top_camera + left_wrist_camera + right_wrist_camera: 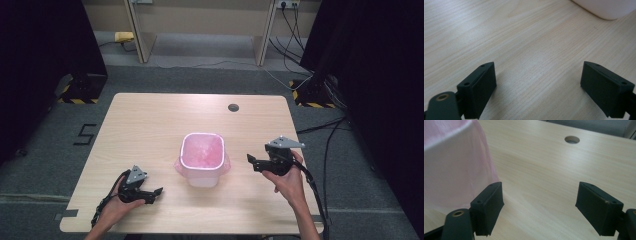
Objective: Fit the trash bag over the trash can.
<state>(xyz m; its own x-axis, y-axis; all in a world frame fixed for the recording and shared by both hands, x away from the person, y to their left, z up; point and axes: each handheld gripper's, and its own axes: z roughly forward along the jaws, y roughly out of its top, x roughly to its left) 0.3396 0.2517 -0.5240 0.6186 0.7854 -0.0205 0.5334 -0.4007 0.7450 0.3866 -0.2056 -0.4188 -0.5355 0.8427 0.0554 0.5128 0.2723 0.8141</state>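
Bin (pixel 202 159) with pink liner mid-table, base cut off in left gripper (pixel 150 194) view, both grippers' fingers open, right gripper (pixel 252 162) beside bin

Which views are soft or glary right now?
High view: sharp, sides dark, the bin liner's rim glows. Left gripper view: jaws crisp, white bin corner soft and bright. Right gripper view: pink liner washed out and blurred, table hole soft.

The high view looks forward and down from above the near edge, taking in the whole worktop (pixel 150 120). Both gripper views sit low and close over it, sharing the pink-lined bin (pixel 202 159) at a frame edge.
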